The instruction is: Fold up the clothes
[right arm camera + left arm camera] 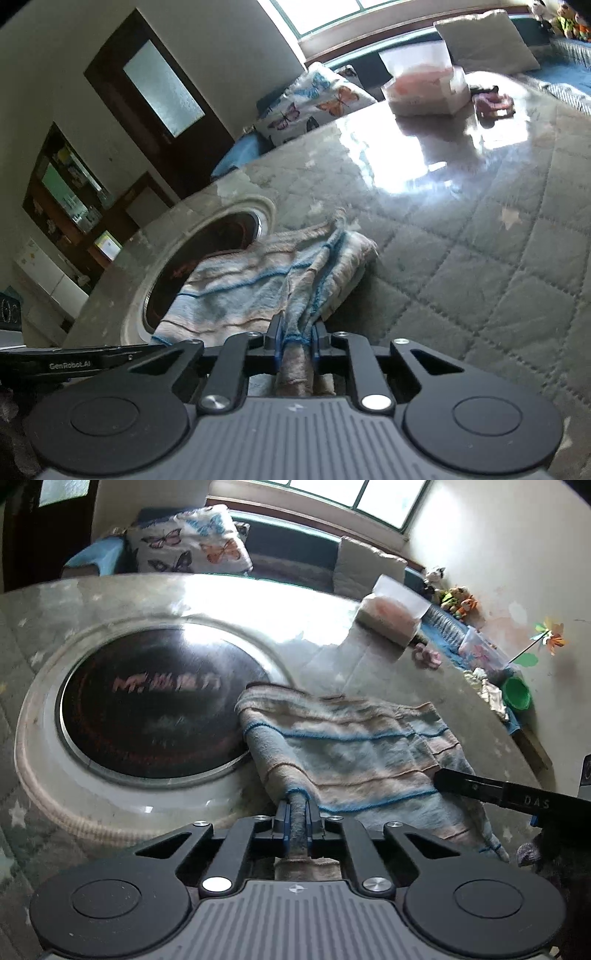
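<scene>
A striped towel (354,738) in pale blue, beige and pink with blue lines lies on the quilted table cover, one corner over the round black hotplate. My left gripper (296,805) is shut on the towel's near edge, the cloth bunched between its blue pads. The right gripper's finger (491,788) reaches in from the right onto the towel's right side. In the right wrist view my right gripper (297,334) is shut on a bunched edge of the same towel (251,280), which stretches away to the left. The left gripper's body (74,363) shows at the lower left.
A round black hotplate (155,705) sits in a pale ring set into the table (480,258). A clear box with pink contents (391,616) and a small pink item (428,657) stand at the table's far side. A bench with a butterfly cushion (192,542) runs behind.
</scene>
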`<state>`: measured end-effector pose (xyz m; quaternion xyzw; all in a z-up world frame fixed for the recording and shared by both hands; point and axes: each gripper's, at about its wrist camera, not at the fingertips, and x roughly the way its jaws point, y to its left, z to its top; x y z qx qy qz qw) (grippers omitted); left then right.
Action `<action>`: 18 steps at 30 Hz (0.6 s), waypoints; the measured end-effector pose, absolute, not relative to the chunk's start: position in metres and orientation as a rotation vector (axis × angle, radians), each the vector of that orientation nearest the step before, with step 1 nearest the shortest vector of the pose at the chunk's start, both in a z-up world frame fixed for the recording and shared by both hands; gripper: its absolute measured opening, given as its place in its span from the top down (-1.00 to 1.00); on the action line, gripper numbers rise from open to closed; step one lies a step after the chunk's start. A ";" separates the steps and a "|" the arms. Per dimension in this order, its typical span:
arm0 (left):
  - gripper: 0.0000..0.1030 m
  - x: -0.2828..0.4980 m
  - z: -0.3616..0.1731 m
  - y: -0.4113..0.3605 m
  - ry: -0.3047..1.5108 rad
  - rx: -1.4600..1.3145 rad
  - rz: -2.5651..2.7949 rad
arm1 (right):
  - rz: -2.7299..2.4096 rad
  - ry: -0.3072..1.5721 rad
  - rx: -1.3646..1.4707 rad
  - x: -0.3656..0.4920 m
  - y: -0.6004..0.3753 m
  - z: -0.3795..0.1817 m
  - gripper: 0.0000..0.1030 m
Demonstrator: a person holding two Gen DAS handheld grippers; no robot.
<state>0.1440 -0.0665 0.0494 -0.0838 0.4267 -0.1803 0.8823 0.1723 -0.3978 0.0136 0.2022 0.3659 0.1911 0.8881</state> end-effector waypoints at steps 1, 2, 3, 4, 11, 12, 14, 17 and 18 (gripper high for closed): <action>0.84 0.145 0.053 -0.069 0.879 -0.170 -0.382 | 0.399 0.748 0.417 0.172 -0.398 0.019 0.75; 0.85 0.147 0.058 -0.072 0.867 -0.163 -0.390 | 0.400 0.735 0.410 0.172 -0.399 0.024 0.75; 0.85 0.149 0.063 -0.076 0.855 -0.155 -0.396 | 0.400 0.722 0.402 0.172 -0.399 0.029 0.76; 0.85 0.151 0.067 -0.080 0.842 -0.146 -0.403 | 0.399 0.709 0.392 0.172 -0.399 0.034 0.76; 0.85 0.173 0.093 -0.108 0.780 -0.102 -0.431 | 0.367 0.627 0.328 0.183 -0.408 0.070 0.76; 0.85 0.176 0.095 -0.112 0.777 -0.097 -0.434 | 0.360 0.616 0.319 0.185 -0.410 0.075 0.76; 0.85 0.184 0.099 -0.120 0.771 -0.086 -0.440 | 0.347 0.604 0.302 0.189 -0.413 0.082 0.76; 0.85 0.196 0.105 -0.132 0.762 -0.071 -0.449 | 0.327 0.589 0.276 0.196 -0.418 0.090 0.76; 0.85 0.200 0.107 -0.136 0.760 -0.065 -0.451 | 0.320 0.584 0.268 0.199 -0.420 0.093 0.76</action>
